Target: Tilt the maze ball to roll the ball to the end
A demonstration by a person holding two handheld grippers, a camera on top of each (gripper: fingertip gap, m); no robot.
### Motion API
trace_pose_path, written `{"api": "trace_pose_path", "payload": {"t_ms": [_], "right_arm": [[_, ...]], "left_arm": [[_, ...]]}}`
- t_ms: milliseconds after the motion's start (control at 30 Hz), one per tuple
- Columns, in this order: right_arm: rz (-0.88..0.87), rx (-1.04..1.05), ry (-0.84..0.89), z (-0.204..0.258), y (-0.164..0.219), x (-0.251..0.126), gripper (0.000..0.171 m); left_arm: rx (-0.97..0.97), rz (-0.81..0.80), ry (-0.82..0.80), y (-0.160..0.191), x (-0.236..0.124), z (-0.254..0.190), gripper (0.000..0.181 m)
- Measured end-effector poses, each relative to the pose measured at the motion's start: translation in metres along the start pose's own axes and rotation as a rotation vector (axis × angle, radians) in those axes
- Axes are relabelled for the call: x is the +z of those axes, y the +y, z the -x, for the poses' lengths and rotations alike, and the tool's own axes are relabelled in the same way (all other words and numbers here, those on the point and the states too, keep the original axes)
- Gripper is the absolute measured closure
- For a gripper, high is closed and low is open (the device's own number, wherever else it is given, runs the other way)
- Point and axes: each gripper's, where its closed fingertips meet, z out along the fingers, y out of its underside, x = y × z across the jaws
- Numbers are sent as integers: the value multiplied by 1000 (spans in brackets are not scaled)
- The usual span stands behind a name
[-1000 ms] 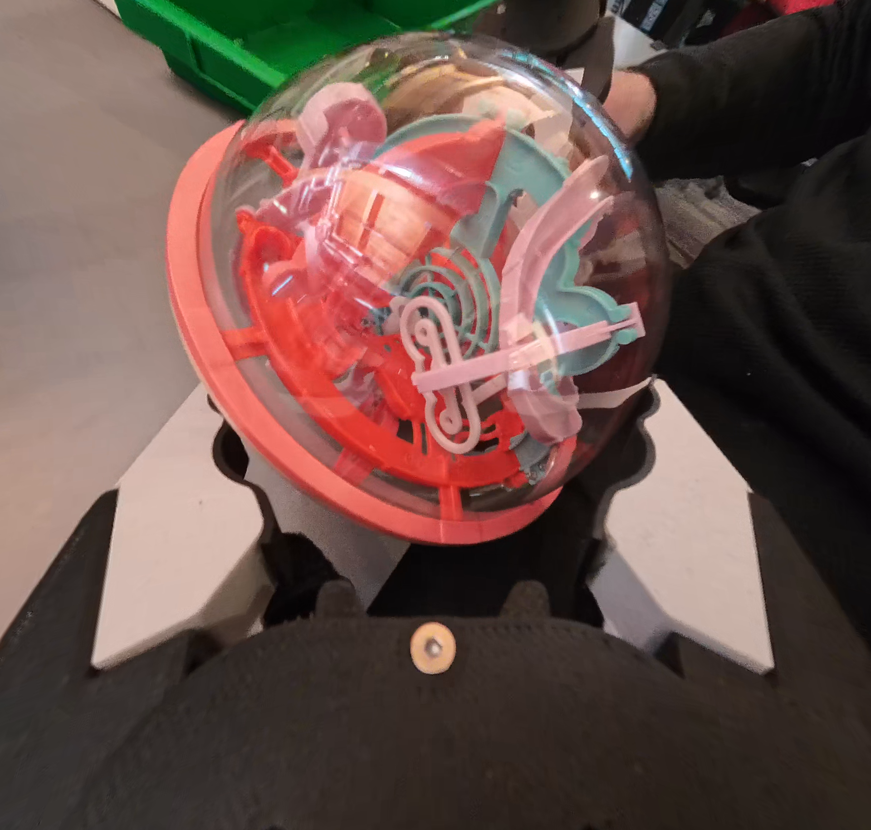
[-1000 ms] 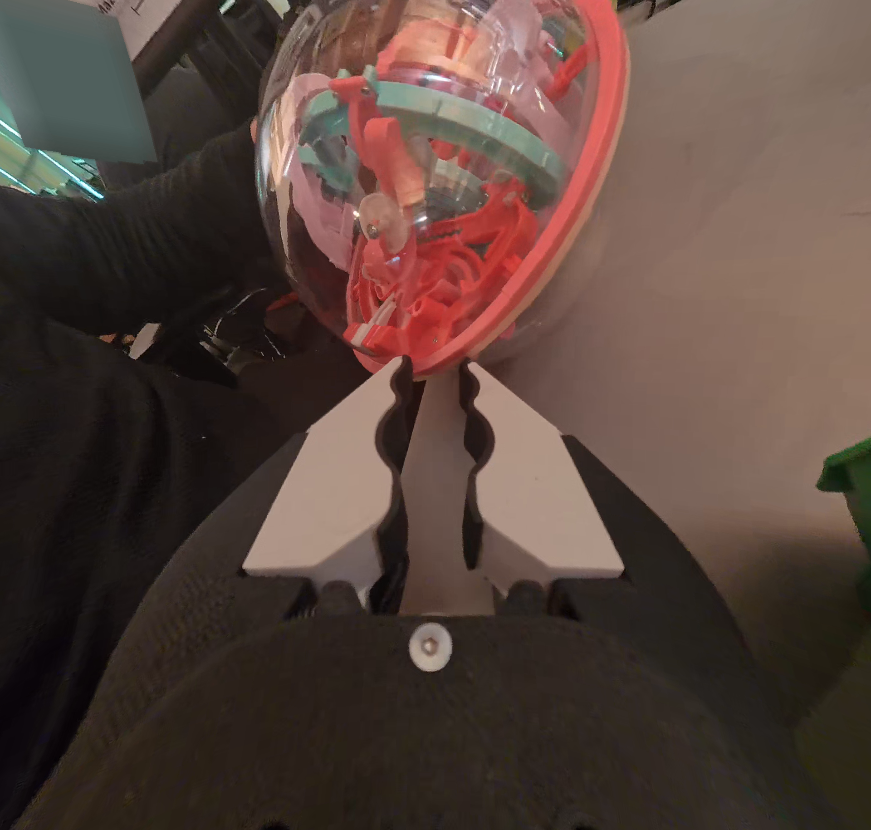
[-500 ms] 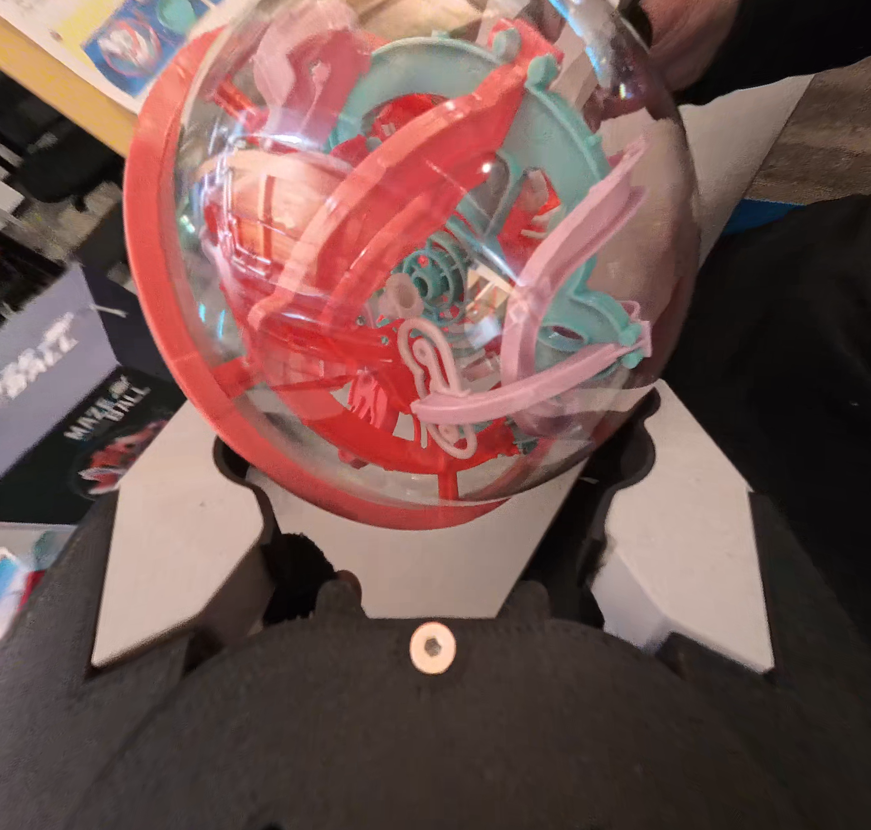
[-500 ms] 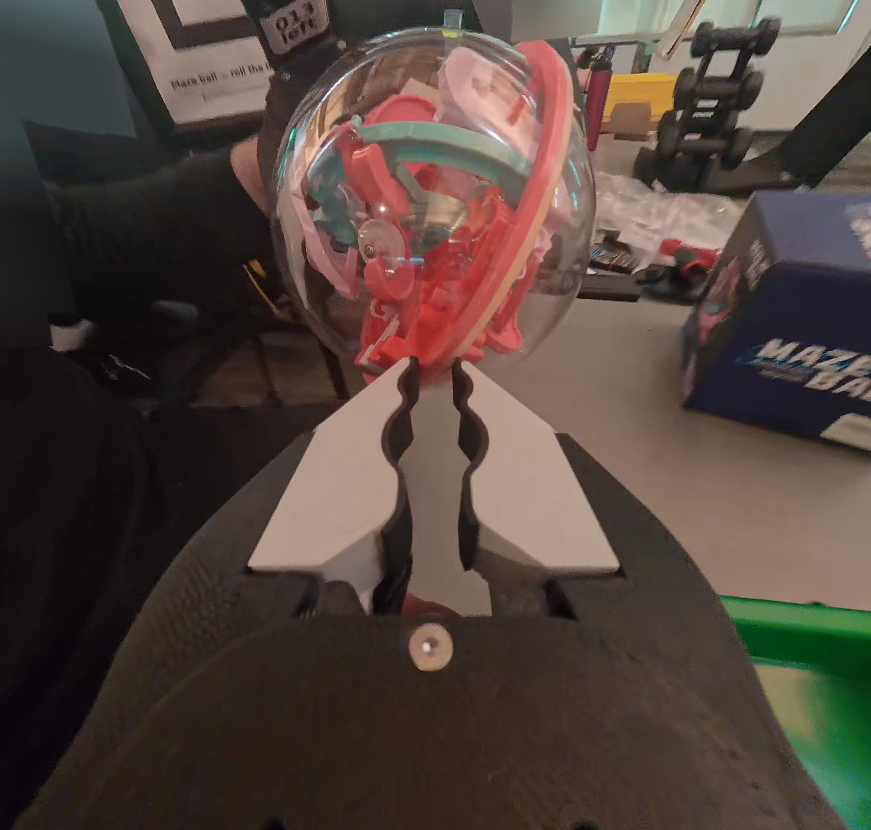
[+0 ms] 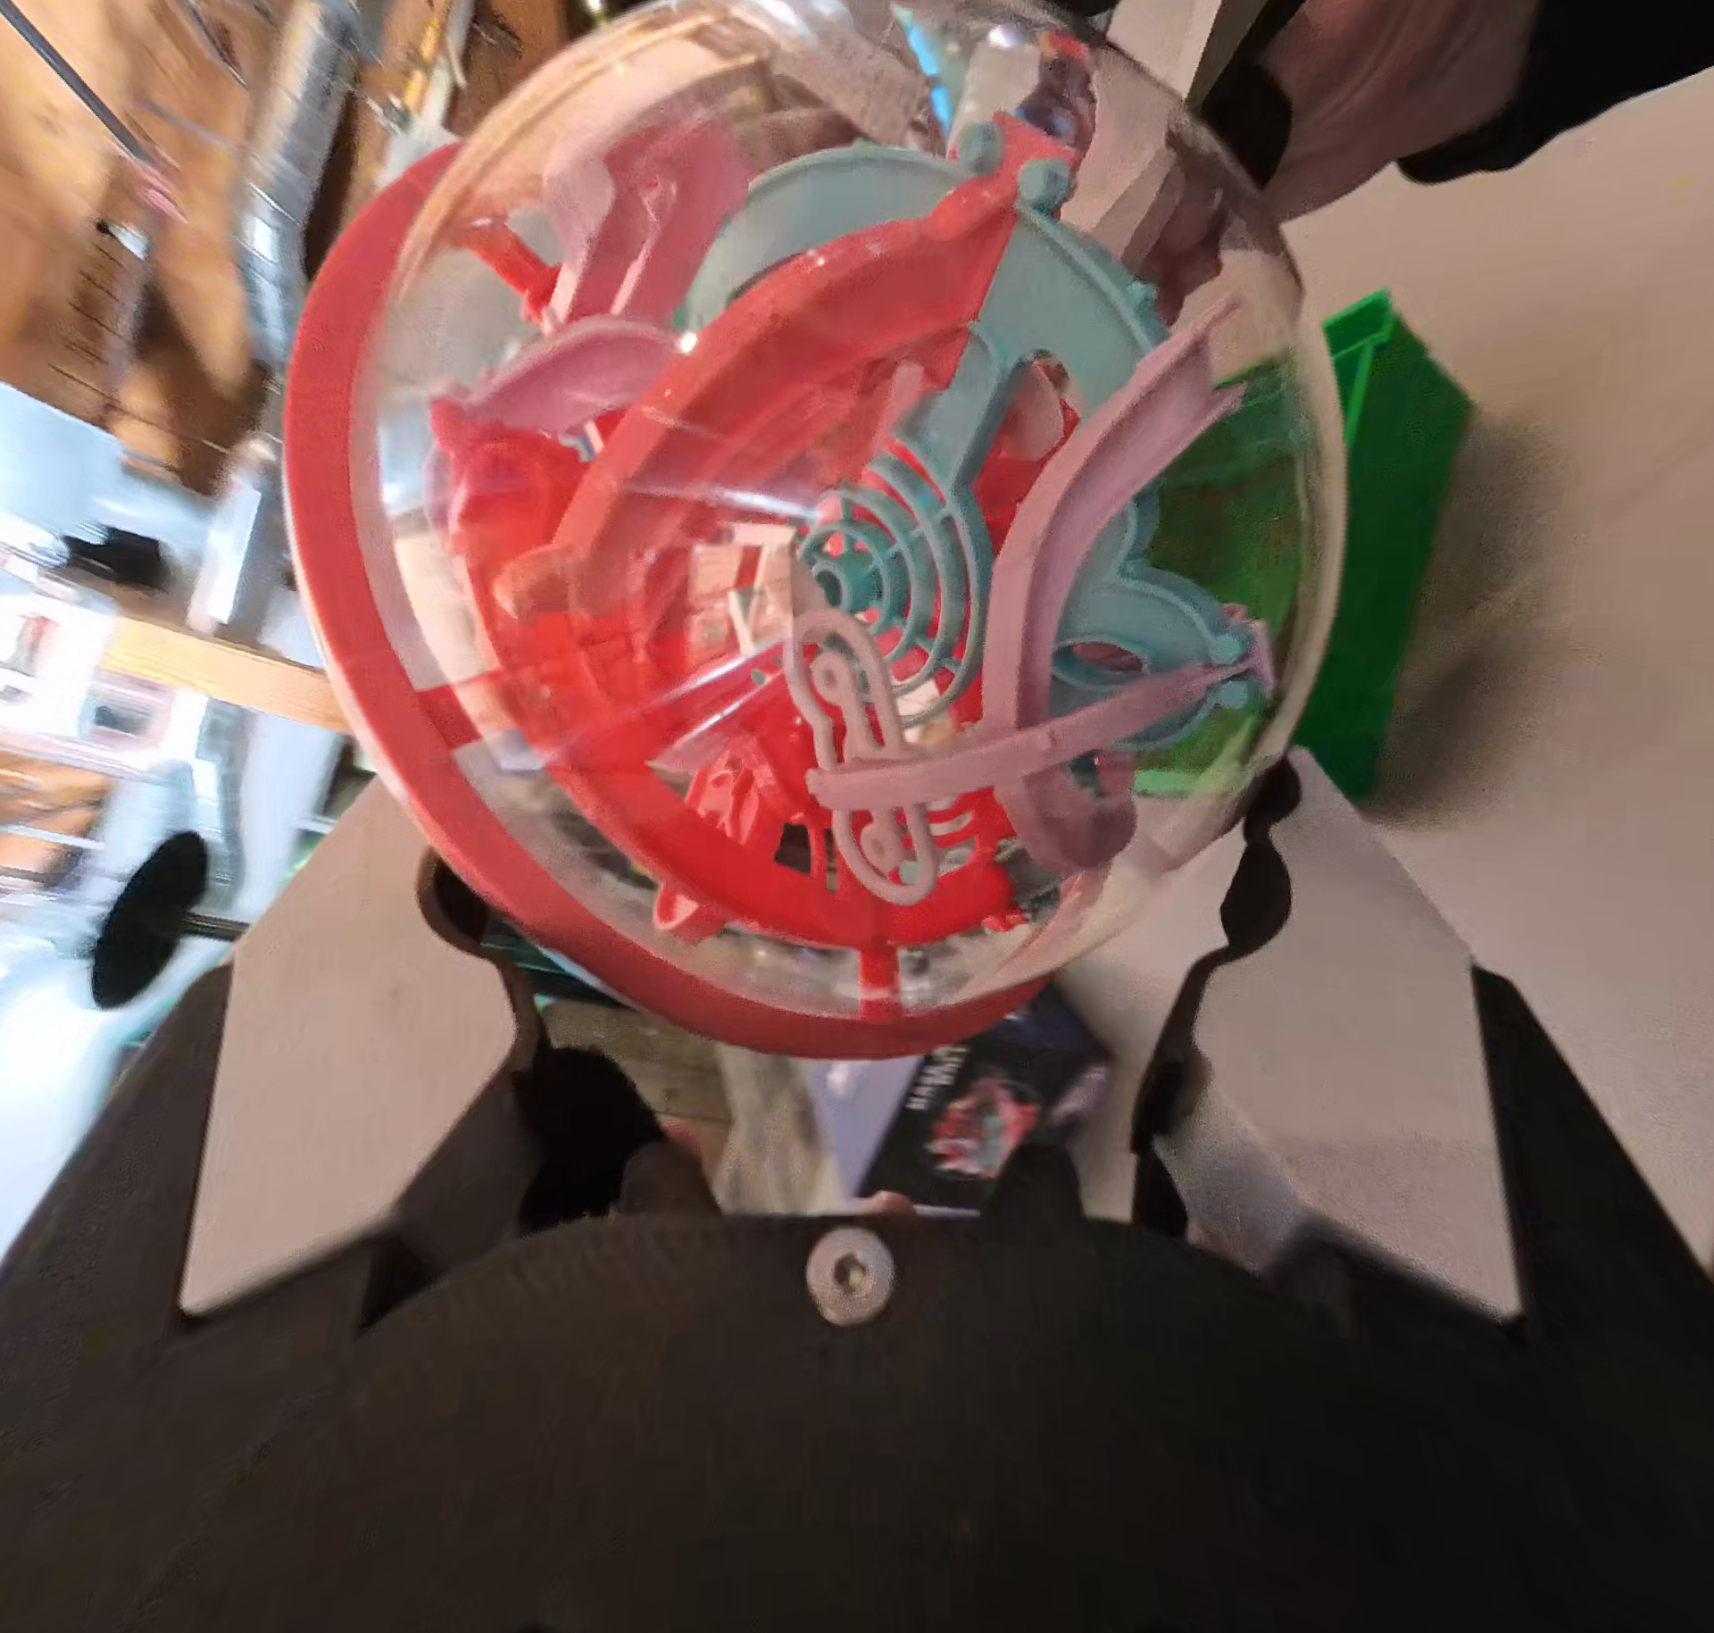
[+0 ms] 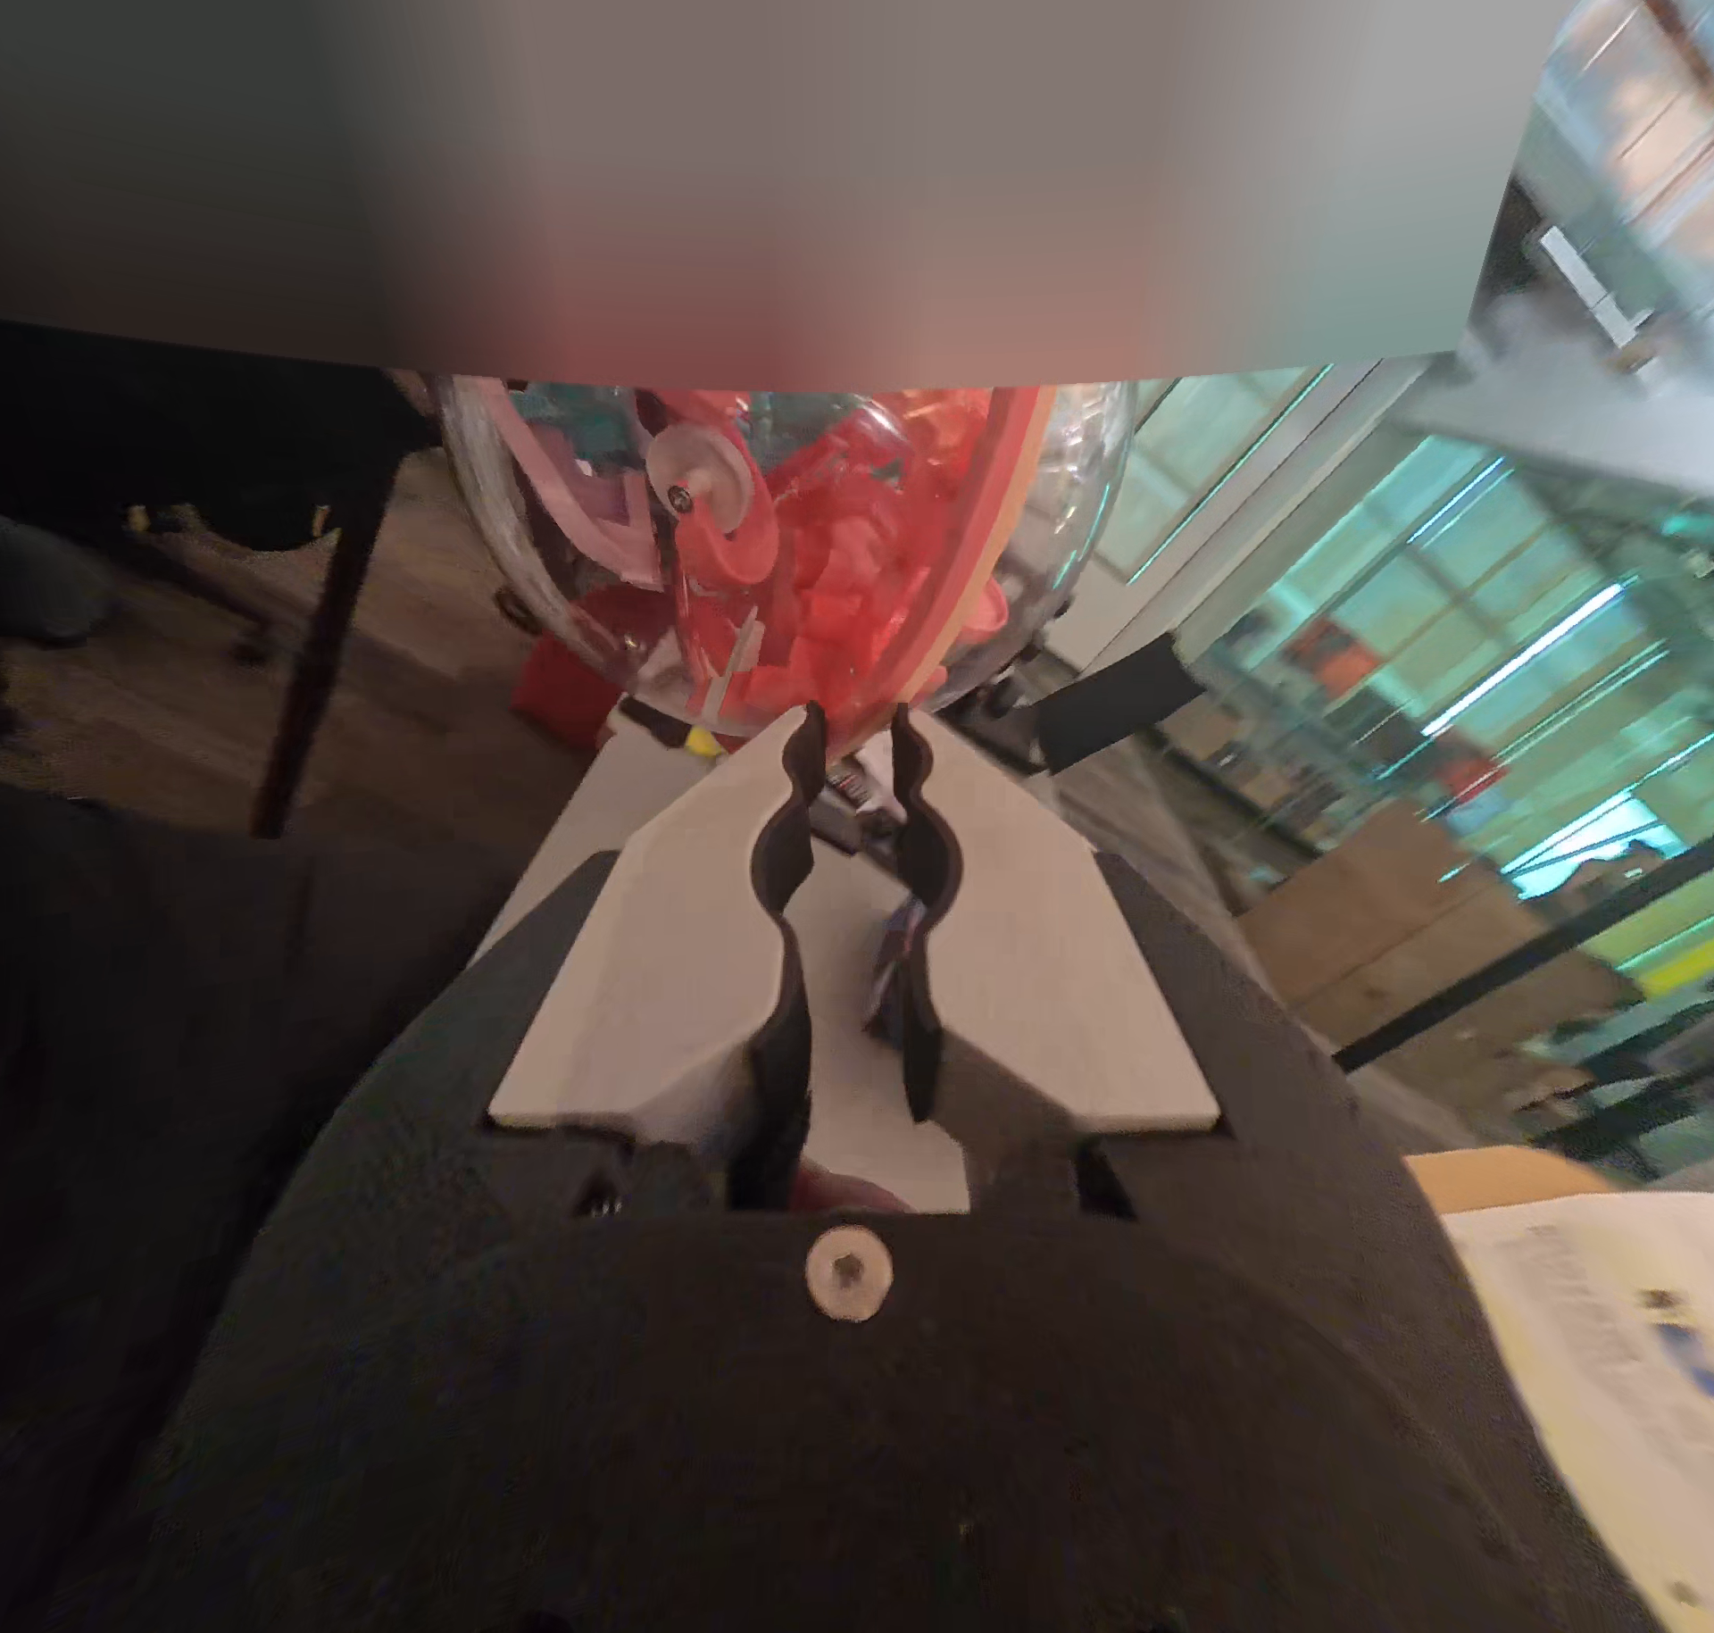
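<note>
Maze ball [image 5: 816,512]: light, rigid, slick shell. Left tongs [image 5: 853,856] spread wide, cradling it; right tongs [image 6: 855,721] nearly closed, pinching red rim [image 6: 1006,494] — best hold.

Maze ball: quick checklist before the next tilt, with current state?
1. Left tongs spread wide around the maze ball, both fingers against its lower shell: ok.
2. Right tongs narrowed onto the red rim at the ball's bottom edge: looks ok, contact partly hidden.
3. Ball held clear of the table, background streaked by motion: ok.
4. Small rolling ball's place on the track: cannot tell, not made out in either view.
5. Right wrist view of the tracks: not ok, the upper half is blurred out.
6. Green bin behind the ball, apart from it: ok.
</note>
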Motion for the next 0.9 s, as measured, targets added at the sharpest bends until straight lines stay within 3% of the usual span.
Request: {"api": "trace_pose_path", "payload": {"t_ms": [167, 367, 500, 700, 900], "right_arm": [[-69, -105, 63, -16, -49, -18, 160], [-100, -186, 136, -21, -84, -37, 160], [-63, -223, 166, -26, -92, -41, 160], [-104, -156, 124, -32, -101, -38, 163], [-107, -207, 118, -20, -143, -54, 163]], "left_arm": [[168, -54, -72, -61, -16, 36, 23], [280, -99, -154, -103, -27, 50, 24], [268, -86, -193, -103, -27, 57, 24], [135, -107, -231, -69, -14, 68, 24], [169, -195, -293, -112, -41, 74, 24]]}}
